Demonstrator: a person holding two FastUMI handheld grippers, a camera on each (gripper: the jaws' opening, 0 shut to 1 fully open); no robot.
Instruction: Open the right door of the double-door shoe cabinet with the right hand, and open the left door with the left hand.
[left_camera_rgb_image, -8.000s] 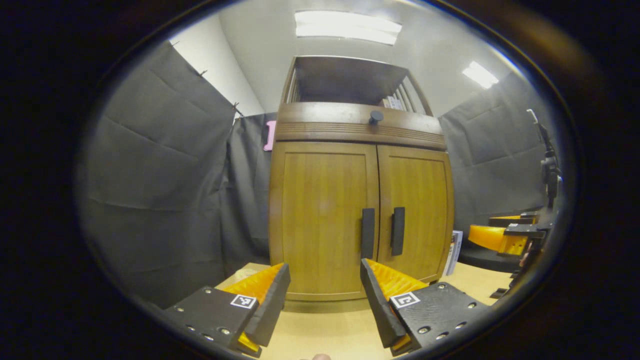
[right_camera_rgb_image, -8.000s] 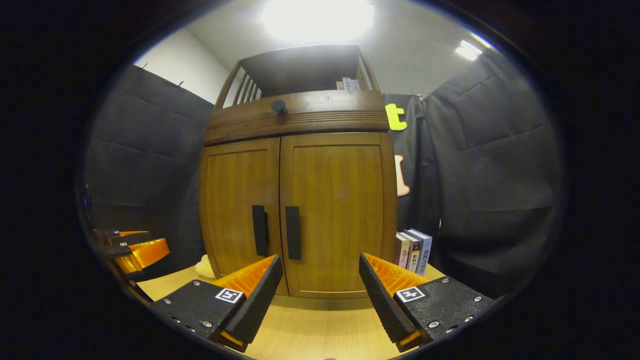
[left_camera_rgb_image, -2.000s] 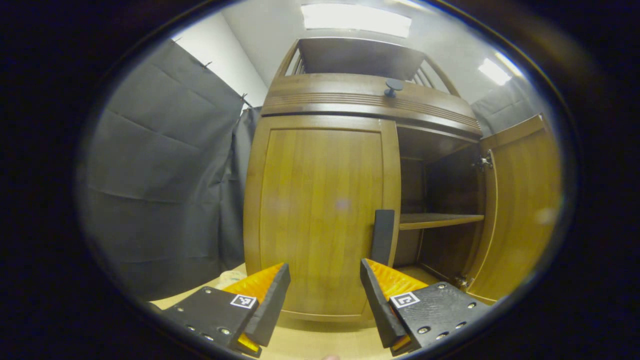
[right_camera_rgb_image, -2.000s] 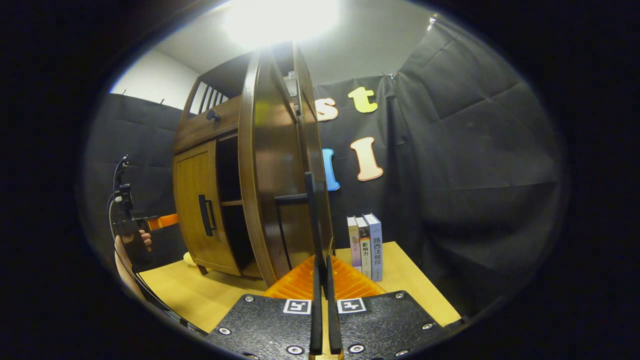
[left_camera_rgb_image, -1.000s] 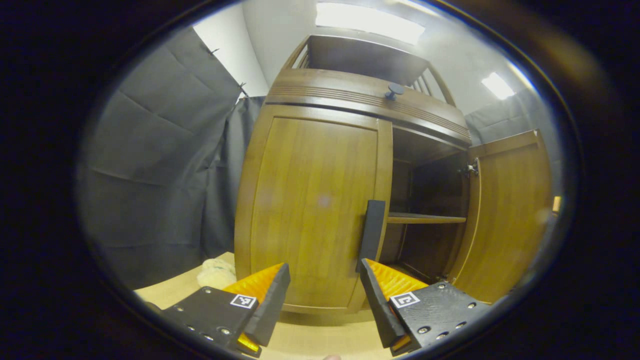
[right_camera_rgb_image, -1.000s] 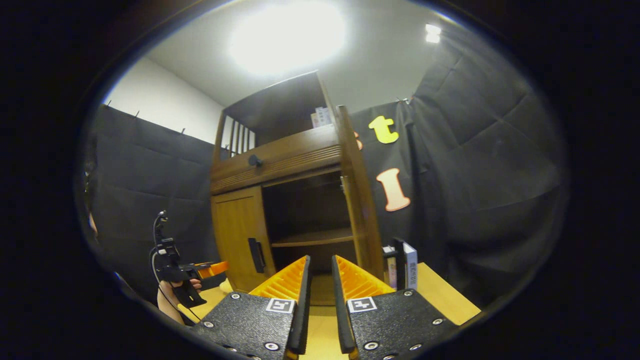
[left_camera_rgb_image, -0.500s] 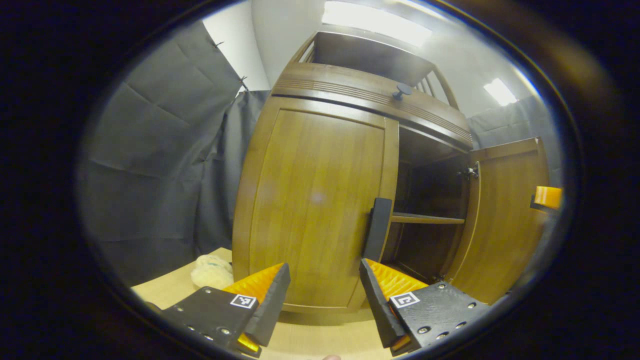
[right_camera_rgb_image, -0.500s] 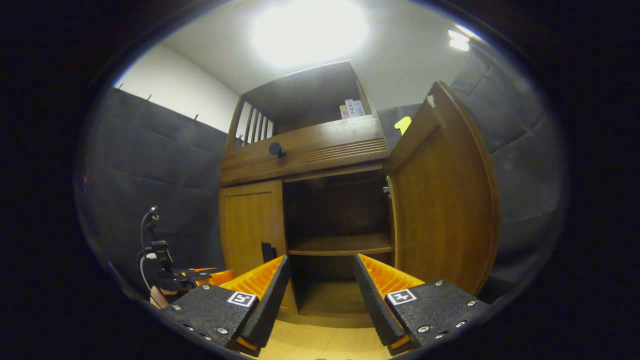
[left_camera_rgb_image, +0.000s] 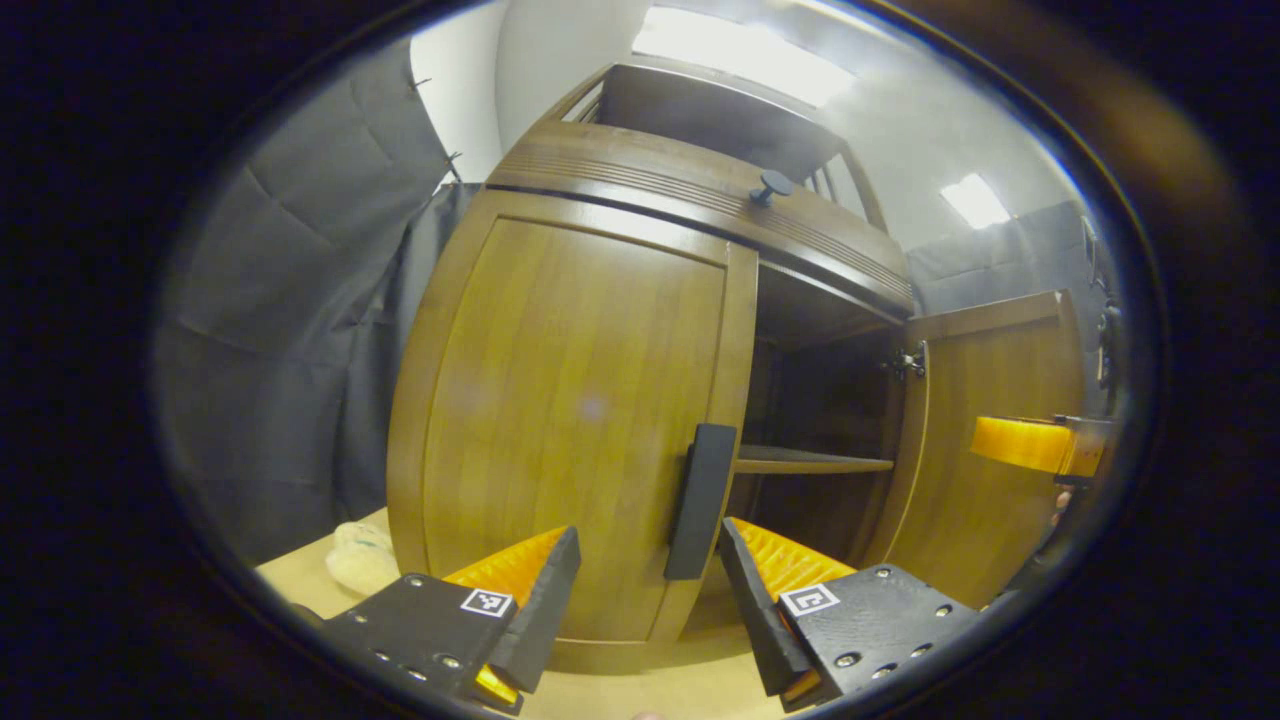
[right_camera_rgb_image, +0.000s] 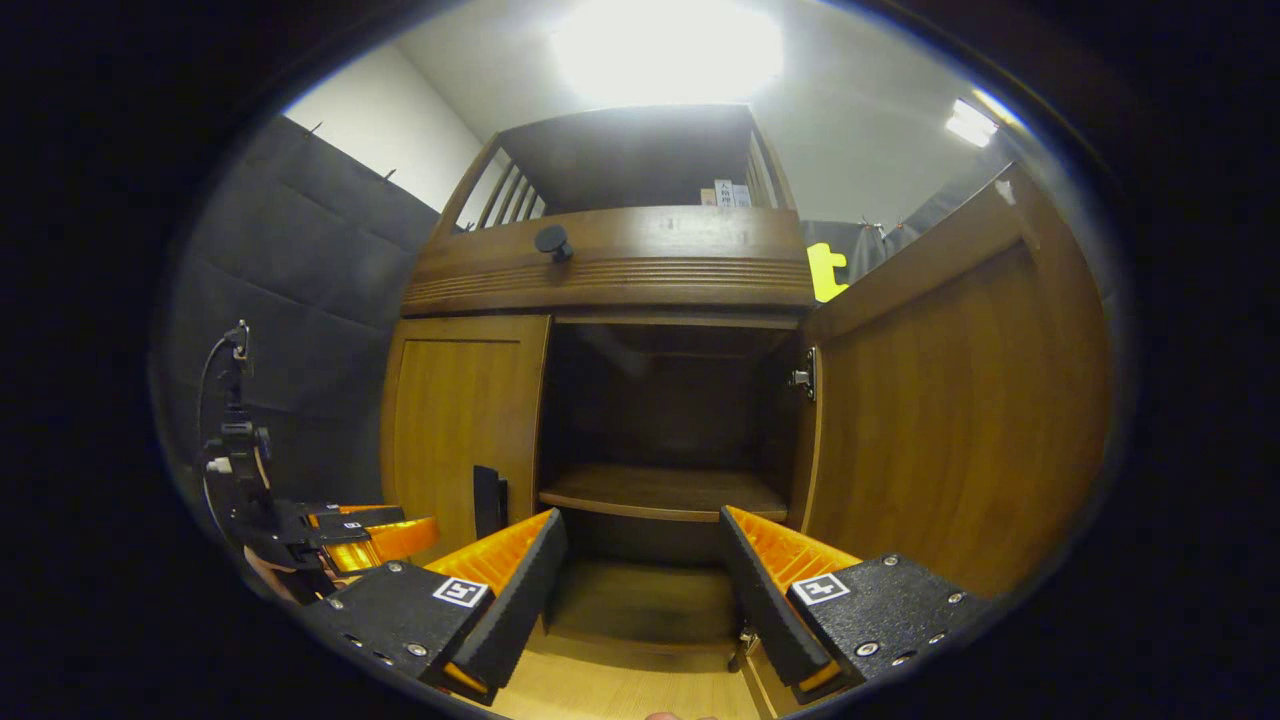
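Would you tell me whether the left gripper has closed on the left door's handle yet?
No, the left gripper is open, its fingers either side of the handle.

Cabinet top (left_camera_rgb_image: 700, 100) cropped, labels (right_camera_rgb_image: 722, 192) illegible

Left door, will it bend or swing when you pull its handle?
The left door looks like solid wood, so it probably stays stiff. It likely swings on hinges like the open right door. The handle looks rigid and easy for the left tongs to grip.

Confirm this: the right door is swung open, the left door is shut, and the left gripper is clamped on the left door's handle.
Not clamped. In the left gripper view the left gripper is open, the handle standing just ahead between its fingers, ungripped. The right door is open and the left door shut, as stated.
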